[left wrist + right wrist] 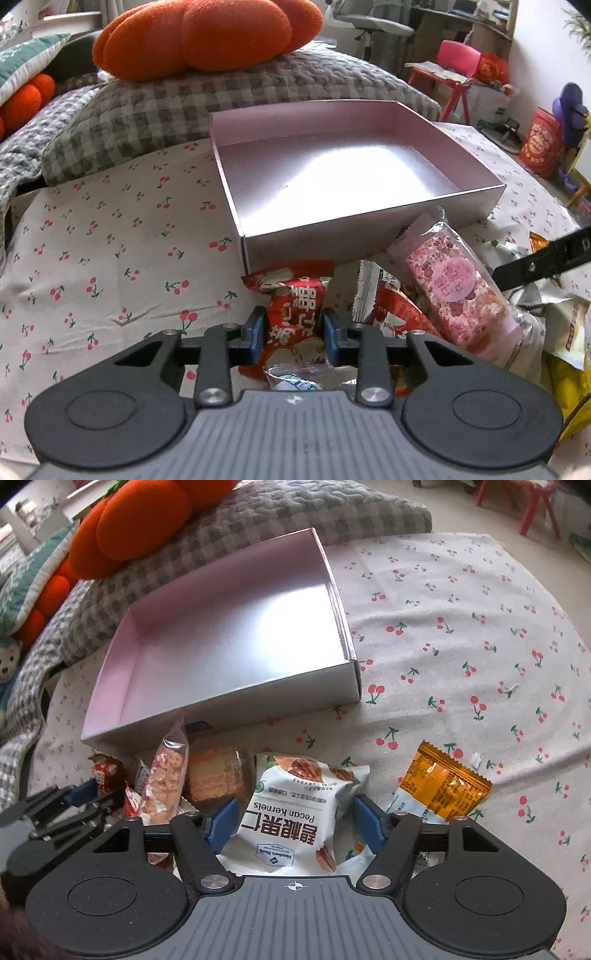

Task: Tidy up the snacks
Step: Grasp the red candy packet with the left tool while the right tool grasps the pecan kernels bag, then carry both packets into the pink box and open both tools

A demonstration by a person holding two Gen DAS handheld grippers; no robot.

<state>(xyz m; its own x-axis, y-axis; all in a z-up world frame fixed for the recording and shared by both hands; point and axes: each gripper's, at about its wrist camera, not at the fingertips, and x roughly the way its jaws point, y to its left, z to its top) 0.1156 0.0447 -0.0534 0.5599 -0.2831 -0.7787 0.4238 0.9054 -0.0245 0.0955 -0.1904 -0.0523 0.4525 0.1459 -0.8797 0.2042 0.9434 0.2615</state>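
Item 1: left gripper [294,332]. Angled down at the near edge of the snack pile; blue pads [256,330] narrowed onto both sides of a red snack packet [291,321] with white characters, wrapper pinched between them. Packet lying directly ahead of the gripper body, its far end toward the box. A small clear wrapper with blue print [295,380] tucked under the gripper, just behind the red packet.

Item 2: right gripper [293,821]. Angled down over a white pecan kernels bag [295,812]; jaws half wide, 1 blue pad at each side edge of the bag. Left pad close against the bag edge, right pad with a sliver of gap; firm pressure not clear.

Item 3: pink box [369,229], open-topped, shallow, nothing inside. Set on the cherry-print cloth [110,258] just beyond the pile, well ahead of both grippers.

Item 4: loose snacks between box and grippers. Pink nougat bar in clear wrap [456,295], leaning up to the right of the red packet; a white and red packet [384,306] between those 2. Wrapped cake slice [216,775] just left of the pecan bag. Orange sachet [447,786] to its right, apart from the right pad.

Item 5: surroundings. Grey checked quilt [221,96] behind the box, orange plush cushion [207,37] on top of it.
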